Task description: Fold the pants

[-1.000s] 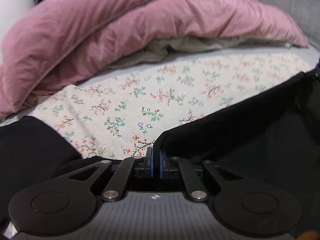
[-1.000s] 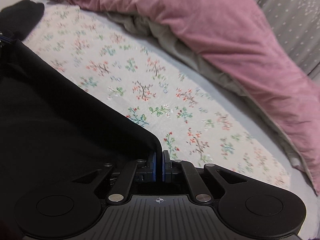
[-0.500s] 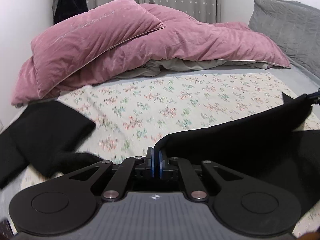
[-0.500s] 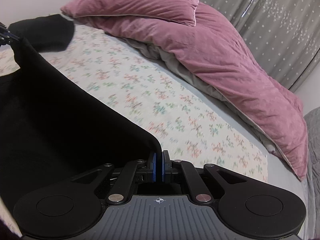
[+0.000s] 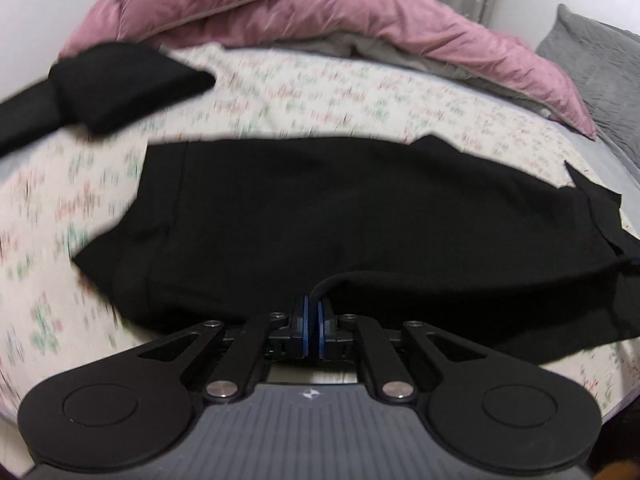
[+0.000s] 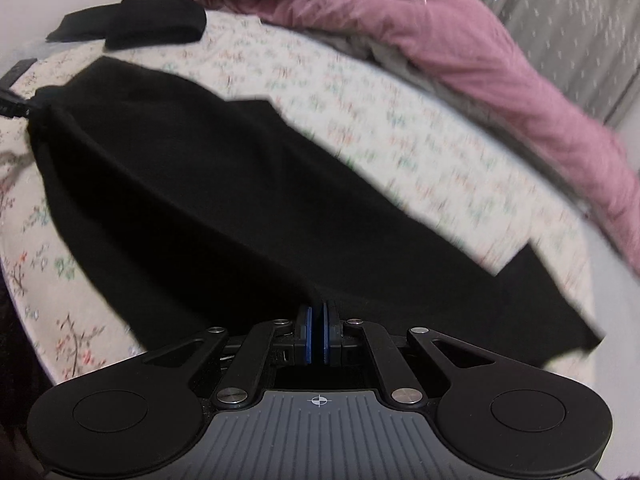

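The black pants [image 5: 320, 216] lie spread across the floral bed sheet [image 5: 340, 96], and they also fill the middle of the right wrist view [image 6: 224, 216]. My left gripper [image 5: 313, 320] is shut on the near edge of the pants. My right gripper [image 6: 316, 324] is shut on another part of the same near edge. The left gripper's tip shows at the far left of the right wrist view [image 6: 12, 106], holding a bunched corner. Both views are motion-blurred.
A folded black garment [image 5: 104, 84] lies at the back left of the sheet, and it also shows in the right wrist view [image 6: 152, 24]. A pink duvet [image 5: 320, 4] is heaped along the back. A grey pillow [image 5: 600, 68] sits at the right.
Both grippers have swung back and tilted down with the pants edge; the pants, earlier lifted beside each gripper, now lie spread flat across the sheet ahead of them.
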{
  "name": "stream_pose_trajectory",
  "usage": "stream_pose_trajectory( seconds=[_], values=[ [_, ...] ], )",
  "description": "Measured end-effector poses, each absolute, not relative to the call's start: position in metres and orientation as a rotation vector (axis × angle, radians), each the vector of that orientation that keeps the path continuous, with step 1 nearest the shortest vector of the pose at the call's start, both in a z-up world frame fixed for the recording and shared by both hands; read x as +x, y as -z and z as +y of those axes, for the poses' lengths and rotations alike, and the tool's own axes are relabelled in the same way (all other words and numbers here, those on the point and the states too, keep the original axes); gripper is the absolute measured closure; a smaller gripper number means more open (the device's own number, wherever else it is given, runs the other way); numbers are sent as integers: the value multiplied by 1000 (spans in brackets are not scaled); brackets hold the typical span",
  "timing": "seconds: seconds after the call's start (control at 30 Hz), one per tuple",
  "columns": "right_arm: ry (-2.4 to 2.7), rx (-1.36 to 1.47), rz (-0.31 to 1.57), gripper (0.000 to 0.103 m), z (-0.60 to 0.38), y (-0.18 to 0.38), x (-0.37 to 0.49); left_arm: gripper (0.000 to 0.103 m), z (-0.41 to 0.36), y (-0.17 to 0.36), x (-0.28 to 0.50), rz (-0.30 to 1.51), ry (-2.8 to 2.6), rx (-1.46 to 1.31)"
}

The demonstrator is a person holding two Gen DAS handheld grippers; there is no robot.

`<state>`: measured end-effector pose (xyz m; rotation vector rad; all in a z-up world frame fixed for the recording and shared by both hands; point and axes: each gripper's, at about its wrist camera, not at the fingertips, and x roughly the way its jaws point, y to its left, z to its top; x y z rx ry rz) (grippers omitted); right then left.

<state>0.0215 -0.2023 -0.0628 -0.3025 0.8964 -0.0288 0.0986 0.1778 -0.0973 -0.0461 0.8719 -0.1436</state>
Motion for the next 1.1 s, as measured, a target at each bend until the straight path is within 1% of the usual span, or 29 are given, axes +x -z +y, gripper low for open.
stream_pose_trajectory(
  seconds=[0.17,0.23,0.3,0.33,0.37,0.4,0.43,0.47,0.6,0.63,0.67,0.7,0.73,0.83,1.1],
  values=[
    [63,-259,953,99,-196,101,15,87,179,114,93,872,117,-84],
    [71,-257,967,99,-194,112,15,87,183,113,93,865,113,-114],
    [82,-287,962,98,-189,116,14,84,185,107,88,854,114,-138],
    [85,-296,958,93,-186,115,14,80,188,105,81,838,111,-160],
    [87,-295,951,91,-185,112,13,74,192,102,77,818,107,-191],
    [89,-287,938,90,-183,108,11,69,197,99,72,801,98,-231],
    [89,-278,925,85,-184,104,9,54,203,98,67,786,70,-277],
    [88,-260,911,82,-185,99,5,44,210,96,63,766,31,-325],
    [123,-159,857,70,-201,81,-5,42,236,98,57,708,-81,-475],
    [137,-141,844,65,-205,78,-7,42,240,99,57,703,-96,-502],
    [155,-125,825,62,-211,73,-9,42,244,101,56,700,-110,-531],
    [173,-116,810,56,-216,71,-11,42,248,104,58,697,-126,-560],
    [197,-108,796,52,-222,68,-9,42,251,104,62,693,-133,-583],
    [290,-91,775,52,-245,67,0,43,250,105,56,675,-150,-631],
    [487,4,734,52,-309,81,51,45,241,102,65,645,-168,-633]
  ],
)
